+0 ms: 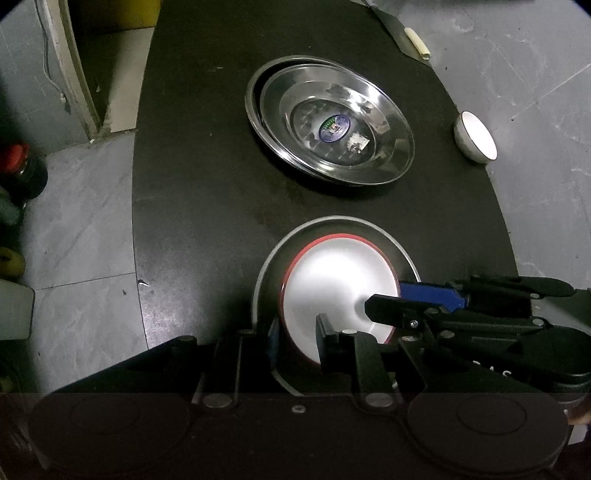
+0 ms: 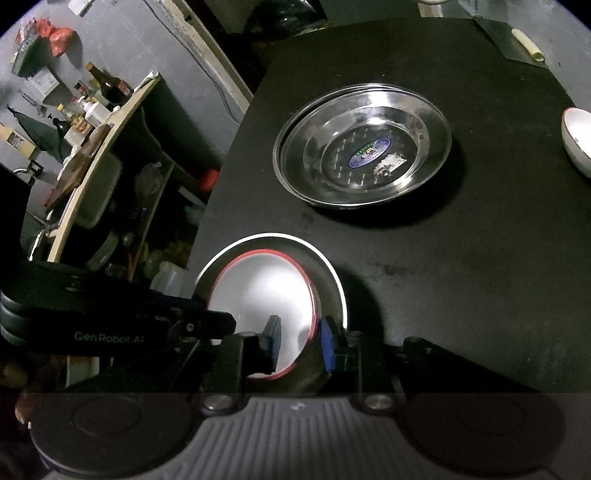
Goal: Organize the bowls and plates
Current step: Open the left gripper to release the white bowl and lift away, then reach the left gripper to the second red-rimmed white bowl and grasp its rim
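A red-rimmed white bowl (image 1: pixel 340 280) (image 2: pixel 266 291) sits inside a larger steel bowl (image 1: pixel 325 229) (image 2: pixel 332 273) at the near edge of the black table (image 1: pixel 207 184). My left gripper (image 1: pixel 299 339) is shut on the near rim of both bowls, one finger inside the white bowl, one outside the steel bowl. My right gripper (image 2: pixel 299 343) pinches the red-rimmed bowl's rim from the right; it also shows in the left wrist view (image 1: pixel 391 299). Two stacked steel plates (image 1: pixel 332 122) (image 2: pixel 365 147) lie mid-table. A small white bowl (image 1: pixel 476 136) (image 2: pixel 576 136) stands at the right edge.
A cleaver with a pale handle (image 1: pixel 402 33) (image 2: pixel 517 37) lies at the table's far right. Bottles (image 1: pixel 18 170) stand on the floor to the left. A cluttered shelf with bottles (image 2: pixel 85 110) is to the left of the table.
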